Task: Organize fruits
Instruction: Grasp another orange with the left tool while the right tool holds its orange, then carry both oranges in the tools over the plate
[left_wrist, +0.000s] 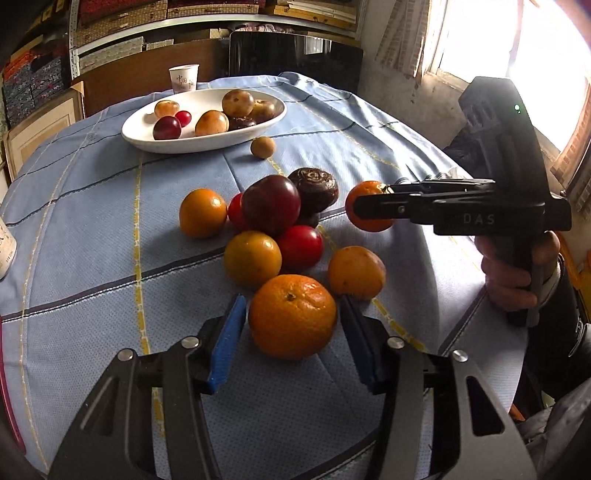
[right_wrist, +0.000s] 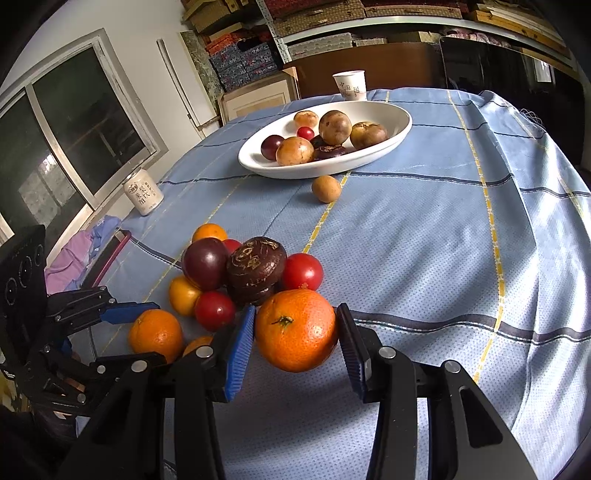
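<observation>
A cluster of fruit is seen lying on a surface (left_wrist: 92, 229) covered by a blue checked cloth: oranges, red and dark plums and a dark brown embossed piece are piled together near the middle. The left hand-held gripper (left_wrist: 291, 317) is set around a large orange (left_wrist: 292, 316) at the near edge of the pile; its blue pads (left_wrist: 229, 332) stand on either side of the fruit, with a narrow gap visible at the left pad, while contact at the right pad cannot be told, so a firm clamp is not shown. The right hand-held gripper (right_wrist: 295, 332) is clamped on another orange (right_wrist: 296, 329), which is pressed between both blue pads and appears held just above the cloth; from the left wrist view the same orange (left_wrist: 369, 206) is seen at the tip of that tool, to the right of the pile, the handle being gripped by a hand (left_wrist: 517, 269). Farther back a white oval bowl (left_wrist: 147, 144) is placed, with brown round fruits, two red plums and dark pieces already inside it. A single small brown fruit (left_wrist: 263, 147) lies on the cloth just beside the bowl's near rim. A paper cup (left_wrist: 184, 79) stands behind the bowl, and a pale can (right_wrist: 142, 192) stands near the left edge by the window.
</observation>
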